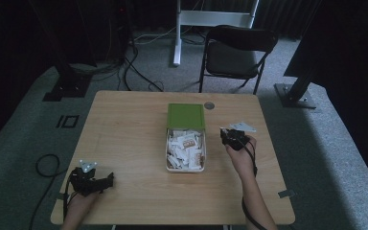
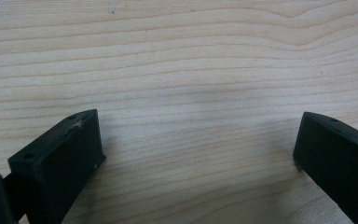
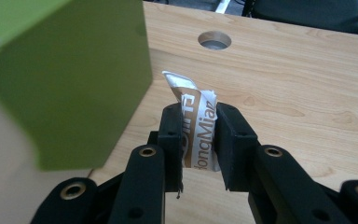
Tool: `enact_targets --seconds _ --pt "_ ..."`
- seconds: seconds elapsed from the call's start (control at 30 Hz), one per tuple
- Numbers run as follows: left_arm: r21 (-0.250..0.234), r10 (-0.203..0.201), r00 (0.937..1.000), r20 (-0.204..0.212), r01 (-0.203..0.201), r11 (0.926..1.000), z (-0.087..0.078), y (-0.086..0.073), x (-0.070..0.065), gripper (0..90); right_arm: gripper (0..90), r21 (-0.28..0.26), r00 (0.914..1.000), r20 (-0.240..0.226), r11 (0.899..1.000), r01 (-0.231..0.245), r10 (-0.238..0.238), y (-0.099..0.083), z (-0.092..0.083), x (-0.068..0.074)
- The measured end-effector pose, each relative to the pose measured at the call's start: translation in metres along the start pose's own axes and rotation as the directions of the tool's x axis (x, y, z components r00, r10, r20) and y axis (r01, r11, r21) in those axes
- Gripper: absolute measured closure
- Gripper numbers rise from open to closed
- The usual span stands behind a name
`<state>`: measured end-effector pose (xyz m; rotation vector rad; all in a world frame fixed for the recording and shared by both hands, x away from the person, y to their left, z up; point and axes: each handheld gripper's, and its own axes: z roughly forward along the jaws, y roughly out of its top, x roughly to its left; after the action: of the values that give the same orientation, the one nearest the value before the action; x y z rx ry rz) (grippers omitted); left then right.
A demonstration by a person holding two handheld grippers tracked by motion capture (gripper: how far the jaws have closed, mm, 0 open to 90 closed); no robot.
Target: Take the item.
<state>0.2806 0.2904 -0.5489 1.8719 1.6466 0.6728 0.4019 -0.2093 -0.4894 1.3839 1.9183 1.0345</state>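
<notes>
So the right gripper (image 3: 199, 140) has a little white-and-brown sachet (image 3: 196, 126) pinched between its two black jaws, closed snug on both sides of it. The packet stands up on edge in the grip, its top sticking out past the jaw tips and a bit crumpled, brown lettering running along it. In the right gripper view the open green lid (image 3: 70, 79) of the box is just to the left of the jaws, close but not touching the sachet as far as I can see, and the round cable hole (image 3: 214, 40) in the table (image 3: 307, 84) sits farther off, toward the far edge. From the high view, the right gripper (image 1: 233, 136) is just off the right side of the box (image 1: 186, 168), roughly level with where the lid meets the tray, and well inside the table's right edge. The box itself sits around the middle of the tabletop, a bit toward the far edge, lid propped open at the back, tray packed with more white sachets. The held packet is too small to make out from up there. The left gripper (image 1: 106, 182) is way over by the near left corner, well apart from the box. In the left gripper view, its jaws are spread wide with nothing but bare wood between them.
</notes>
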Motion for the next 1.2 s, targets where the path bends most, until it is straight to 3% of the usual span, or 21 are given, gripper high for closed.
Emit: enact_targets --seconds 0.37,0.63,0.87,1.2 --pt "0.000 0.000 1.0000 0.000 0.000 1.0000 0.000 0.000 0.000 2.0 73.0 0.102 0.9989 0.040 0.994 -0.028 0.024 -0.011 0.035 -0.007" --pt "0.000 0.000 1.0000 0.000 0.000 1.0000 0.000 0.000 0.000 2.1 72.8 0.100 0.9945 0.078 0.992 -0.077 0.069 -0.010 0.048 -0.012" --pt "0.000 0.000 1.0000 0.000 0.000 1.0000 0.000 0.000 0.000 2.1 72.0 0.139 0.9955 0.079 0.988 -0.064 0.053 -0.011 0.058 -0.012" --pt "0.000 0.000 1.0000 0.000 0.000 1.0000 0.000 0.000 0.000 2.1 42.5 0.105 0.9945 0.043 0.990 -0.099 0.095 -0.010 0.057 -0.017"
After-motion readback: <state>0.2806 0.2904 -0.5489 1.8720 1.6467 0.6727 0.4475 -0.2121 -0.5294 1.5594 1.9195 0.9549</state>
